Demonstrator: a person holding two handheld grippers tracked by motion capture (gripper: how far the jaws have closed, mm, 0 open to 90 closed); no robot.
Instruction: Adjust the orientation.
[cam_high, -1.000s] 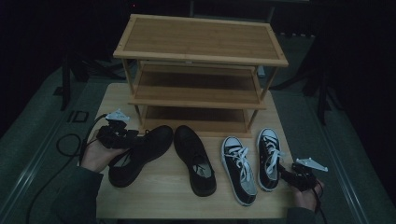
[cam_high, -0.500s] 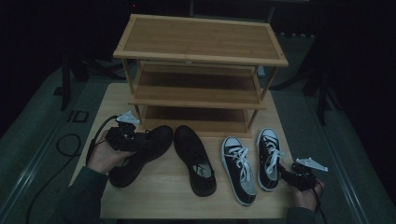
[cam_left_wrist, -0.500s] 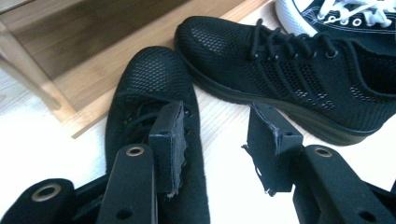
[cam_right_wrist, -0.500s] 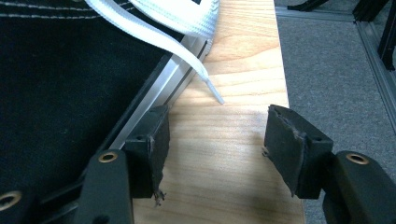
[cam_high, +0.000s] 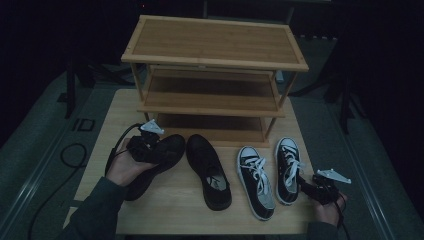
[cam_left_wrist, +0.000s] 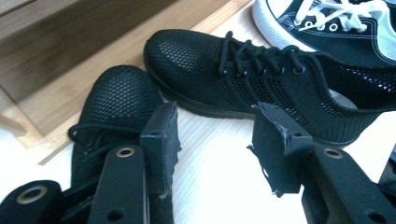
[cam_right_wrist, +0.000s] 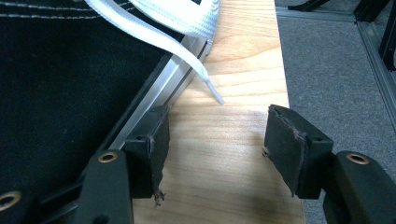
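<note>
Our left hand hides much of the left black shoe (cam_high: 159, 159) near the rack (cam_high: 215, 75), whose shelves hold nothing. Our left gripper (cam_left_wrist: 215, 149) has just been opening, jaws apart with bare table (cam_high: 175, 200) between. Our right gripper (cam_right_wrist: 215, 154) gapes empty beside the right sneaker (cam_high: 287, 167).

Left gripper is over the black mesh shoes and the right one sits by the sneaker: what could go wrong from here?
1. The left gripper, whose fingers have just been opening, holds nothing; one finger overlaps the left black shoe, so closing may catch mesh or laces.
2. The two black shoes nearly touch; lifting one may drag the right black shoe.
3. The right gripper is open beside the sneaker; its loose lace could snag.
</note>
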